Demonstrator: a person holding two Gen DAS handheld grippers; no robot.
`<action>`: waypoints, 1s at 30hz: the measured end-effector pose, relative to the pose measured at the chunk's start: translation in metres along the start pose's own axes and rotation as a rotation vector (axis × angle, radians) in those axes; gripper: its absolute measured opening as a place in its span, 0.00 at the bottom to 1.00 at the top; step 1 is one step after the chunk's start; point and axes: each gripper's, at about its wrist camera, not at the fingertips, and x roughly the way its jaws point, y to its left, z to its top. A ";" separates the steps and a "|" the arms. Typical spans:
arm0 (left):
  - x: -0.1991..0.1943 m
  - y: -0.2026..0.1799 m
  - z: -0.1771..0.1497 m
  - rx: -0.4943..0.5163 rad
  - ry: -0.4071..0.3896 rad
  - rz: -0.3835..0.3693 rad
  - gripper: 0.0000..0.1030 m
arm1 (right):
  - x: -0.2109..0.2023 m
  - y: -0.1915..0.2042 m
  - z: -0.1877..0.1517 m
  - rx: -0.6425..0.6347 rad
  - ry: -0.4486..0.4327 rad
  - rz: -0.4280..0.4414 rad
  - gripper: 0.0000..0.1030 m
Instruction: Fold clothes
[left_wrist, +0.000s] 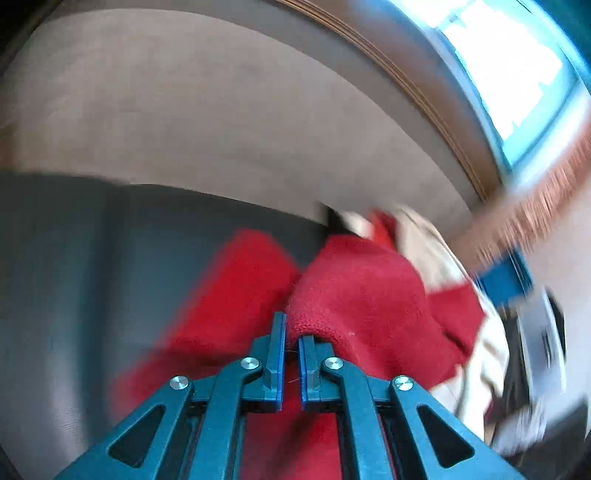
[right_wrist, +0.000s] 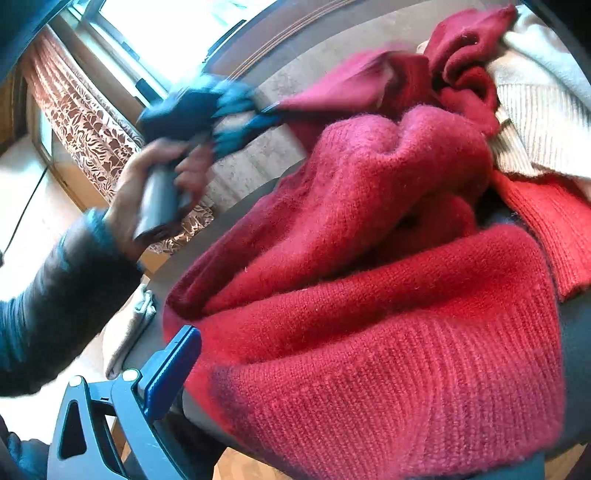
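Observation:
A red knitted sweater (right_wrist: 369, 295) lies bunched on a grey table (left_wrist: 74, 258) and fills most of the right wrist view. My left gripper (left_wrist: 291, 332) is shut on a fold of the red sweater (left_wrist: 362, 295) and holds it above the table; it also shows in the right wrist view (right_wrist: 273, 110), pulling a red edge to the left. Of my right gripper only the left finger (right_wrist: 170, 373) shows, at the sweater's near edge. Its other finger is hidden behind the red knit.
A cream knitted garment (right_wrist: 535, 122) lies at the far right, partly under the red sweater, and also shows in the left wrist view (left_wrist: 424, 236). A beige sofa or bed (left_wrist: 184, 110) lies beyond the table. A window (right_wrist: 177, 33) with a patterned curtain (right_wrist: 81, 110) is at the left.

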 end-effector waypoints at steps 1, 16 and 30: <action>-0.019 0.026 -0.001 -0.052 -0.026 0.028 0.04 | 0.001 0.001 0.000 -0.002 0.000 -0.004 1.00; -0.306 0.283 -0.127 -0.510 -0.333 0.454 0.04 | 0.007 0.016 0.004 0.049 0.065 -0.100 1.00; -0.345 0.237 -0.154 -0.463 -0.483 0.563 0.23 | 0.046 0.096 -0.020 -0.044 0.285 0.000 1.00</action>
